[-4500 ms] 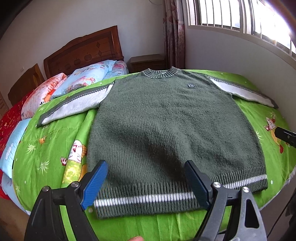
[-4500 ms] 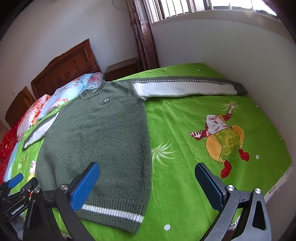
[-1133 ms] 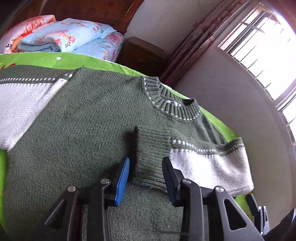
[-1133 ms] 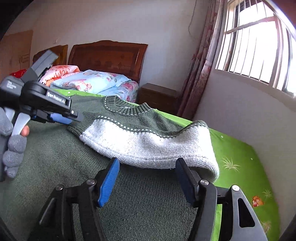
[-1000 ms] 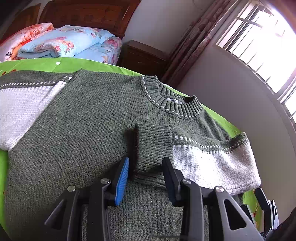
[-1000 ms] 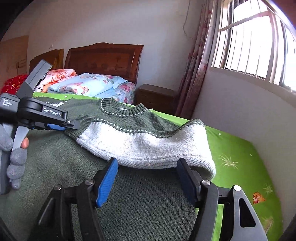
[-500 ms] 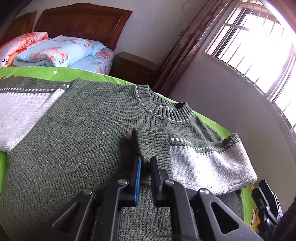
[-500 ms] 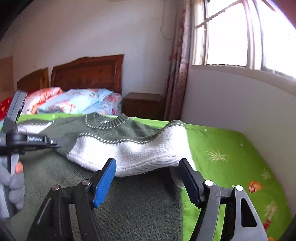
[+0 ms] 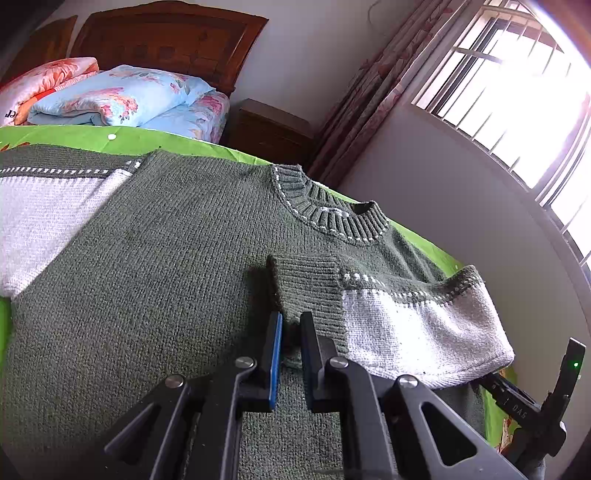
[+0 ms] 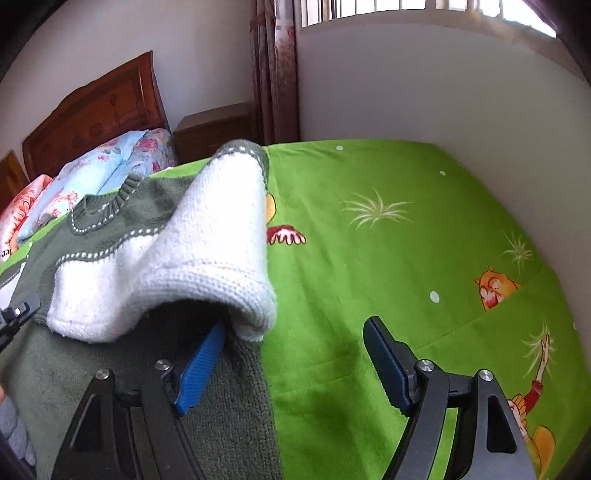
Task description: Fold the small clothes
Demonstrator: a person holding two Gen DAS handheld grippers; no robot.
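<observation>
A dark green knit sweater (image 9: pixel 155 266) lies flat on the green bed sheet. Its right sleeve (image 9: pixel 413 321), white with a green ribbed cuff (image 9: pixel 306 288), is folded across the chest. My left gripper (image 9: pixel 290 325) is shut on the near edge of that cuff. The other sleeve (image 9: pixel 40 218) lies spread to the left. In the right wrist view the folded sleeve (image 10: pixel 207 251) humps up at the sweater's edge. My right gripper (image 10: pixel 295 332) is open; its left finger (image 10: pixel 201 365) sits under the sleeve fold, its right finger over the sheet.
The green cartoon sheet (image 10: pixel 406 258) stretches right to the white wall. Folded quilts and pillows (image 9: pixel 110 96) lie before a wooden headboard (image 9: pixel 166 33). A nightstand (image 9: pixel 269 129) and curtains stand in the corner under a barred window.
My left gripper closed on the sleeve cuff half a second ago and stays shut. My right gripper swung right and now sits at the sweater's side edge, under the sleeve fold.
</observation>
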